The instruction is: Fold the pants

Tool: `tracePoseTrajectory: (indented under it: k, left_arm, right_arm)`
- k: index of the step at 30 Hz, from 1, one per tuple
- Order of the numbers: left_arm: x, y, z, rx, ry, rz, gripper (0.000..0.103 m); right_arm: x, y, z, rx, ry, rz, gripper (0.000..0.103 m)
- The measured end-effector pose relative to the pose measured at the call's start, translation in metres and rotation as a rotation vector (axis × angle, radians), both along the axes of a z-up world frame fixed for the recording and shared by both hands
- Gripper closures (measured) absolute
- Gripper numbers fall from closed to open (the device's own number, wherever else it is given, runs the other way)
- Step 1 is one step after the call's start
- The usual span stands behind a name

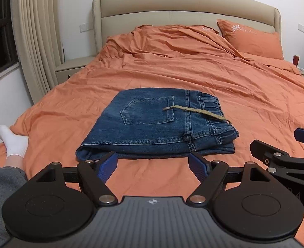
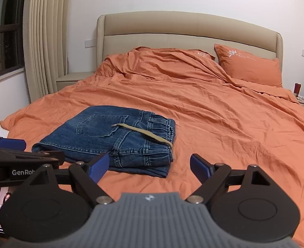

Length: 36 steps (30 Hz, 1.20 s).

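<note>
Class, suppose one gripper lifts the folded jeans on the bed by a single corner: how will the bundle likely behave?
The folded jeans would probably sag and unfold, since the layers lie loose. The denim looks thick, so likely heavy for its size. The drawstring lying across the top would probably slide off and dangle.

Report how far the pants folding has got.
Done: the jeans lie on the orange bed sheet as a compact stack of layers, back pocket up, with the tan drawstring lying loose across the top. In hand: nothing; the left tongs and right tongs are both open, short of the jeans. Left: probably only tucking in the drawstring, if that.
</note>
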<state>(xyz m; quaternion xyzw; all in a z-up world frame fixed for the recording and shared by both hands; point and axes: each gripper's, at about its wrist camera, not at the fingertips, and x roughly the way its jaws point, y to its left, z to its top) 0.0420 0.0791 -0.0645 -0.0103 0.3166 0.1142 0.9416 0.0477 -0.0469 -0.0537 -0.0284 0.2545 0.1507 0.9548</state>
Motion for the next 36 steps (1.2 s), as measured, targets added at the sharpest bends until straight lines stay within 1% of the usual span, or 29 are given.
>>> tracePoseTrajectory:
  k: [4,7,23,36]
  left_arm:
    - [0.000,0.000,0.002,-0.012,0.005,-0.012,0.012]
    - [0.000,-0.001,0.004,-0.004,0.003,-0.007,0.012]
    - [-0.004,-0.002,0.010,0.001,-0.007,-0.011,0.012]
    - [-0.004,-0.002,0.011,0.003,-0.006,-0.008,0.012]
  right_arm:
    - [0.001,-0.002,-0.002,0.005,0.009,0.004,0.021]
    - [0.002,-0.003,-0.001,0.018,0.025,0.019,0.021]
    - [-0.004,-0.007,0.006,0.024,-0.002,0.019,0.021]
    - [-0.006,-0.005,0.006,0.015,-0.005,0.022,0.021]
